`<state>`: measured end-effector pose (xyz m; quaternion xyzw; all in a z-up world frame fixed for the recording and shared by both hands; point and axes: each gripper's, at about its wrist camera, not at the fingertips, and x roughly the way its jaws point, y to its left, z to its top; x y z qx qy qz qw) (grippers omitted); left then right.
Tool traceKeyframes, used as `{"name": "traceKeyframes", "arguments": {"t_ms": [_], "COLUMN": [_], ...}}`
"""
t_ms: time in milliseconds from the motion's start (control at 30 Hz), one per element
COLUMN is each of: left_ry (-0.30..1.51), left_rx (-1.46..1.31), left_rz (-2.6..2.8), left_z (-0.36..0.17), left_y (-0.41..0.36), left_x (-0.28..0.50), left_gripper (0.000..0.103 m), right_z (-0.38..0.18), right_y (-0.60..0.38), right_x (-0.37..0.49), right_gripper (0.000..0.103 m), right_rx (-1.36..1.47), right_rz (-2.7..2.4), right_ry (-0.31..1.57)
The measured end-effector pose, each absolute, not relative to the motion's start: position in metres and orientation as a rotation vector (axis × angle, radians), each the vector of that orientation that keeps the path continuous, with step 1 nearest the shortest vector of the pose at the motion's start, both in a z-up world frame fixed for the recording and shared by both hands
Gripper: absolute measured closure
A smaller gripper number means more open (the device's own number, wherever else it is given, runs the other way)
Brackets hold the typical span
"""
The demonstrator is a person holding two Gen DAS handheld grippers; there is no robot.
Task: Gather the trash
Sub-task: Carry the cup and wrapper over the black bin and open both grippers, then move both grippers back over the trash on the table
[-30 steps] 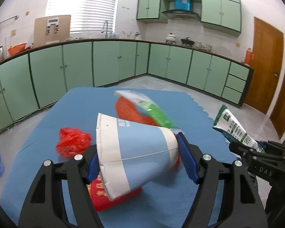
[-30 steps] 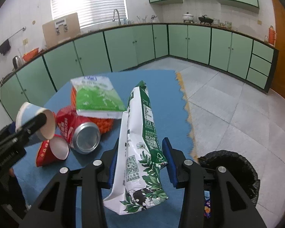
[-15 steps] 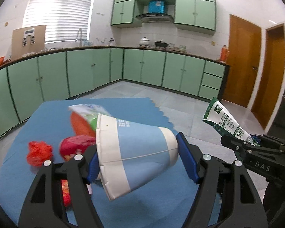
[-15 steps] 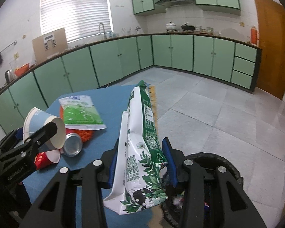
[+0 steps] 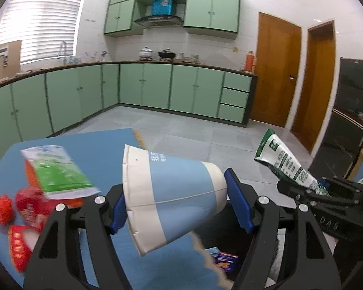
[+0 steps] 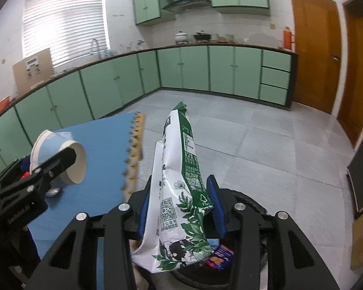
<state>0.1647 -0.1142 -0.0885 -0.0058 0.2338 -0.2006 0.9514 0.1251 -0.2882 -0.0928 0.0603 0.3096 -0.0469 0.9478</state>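
Now keep left tool (image 5: 175,205) pinching cup (image 5: 171,193), right tool (image 6: 179,207) pinching carton (image 6: 179,181); release over bin (image 6: 249,201) at 5 o'clock.

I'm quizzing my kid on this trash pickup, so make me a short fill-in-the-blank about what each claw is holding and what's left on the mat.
1. The left claw is shut on a blue and white paper ____.
2. The right claw grips a green and white ____.
3. The black trash bin sits on the ____ beside the blue mat.
4. The crushed can left on the mat is ____.

Missing words: cup; carton; floor; red
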Motion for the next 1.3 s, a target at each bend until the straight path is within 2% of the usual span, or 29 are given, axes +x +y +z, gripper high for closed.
{"name": "traceKeyframes", "arguments": {"t_ms": [500, 600, 667, 867, 1067, 1300], "left_ry": [0.611, 0.664, 0.682, 0.689, 0.617, 0.460], "left_rx": [0.003, 0.004, 0.005, 0.001, -0.015, 0.006], "left_rz": [-0.579, -0.608, -0.619, -0.622, -0.576, -0.432], "left_z": [-0.143, -0.154, -0.159, -0.162, -0.136, -0.096], "left_y": [-0.215, -0.226, -0.230, -0.227, -0.202, -0.138], "left_x": [0.205, 0.214, 0.217, 0.219, 0.211, 0.186], "left_gripper": [0.033, 0.029, 0.025, 0.024, 0.022, 0.015], "right_z": [-0.166, -0.181, -0.186, -0.191, -0.169, -0.121], "right_y": [-0.366, -0.375, -0.380, -0.386, -0.380, -0.345], "right_x": [0.135, 0.139, 0.139, 0.135, 0.128, 0.119], "right_gripper": [0.058, 0.045, 0.043, 0.037, 0.030, 0.012], "right_rx": [0.174, 0.164, 0.169, 0.195, 0.195, 0.189], "right_rz": [-0.218, -0.245, -0.253, -0.265, -0.261, -0.208], "right_ry": [0.771, 0.802, 0.818, 0.825, 0.761, 0.619]}}
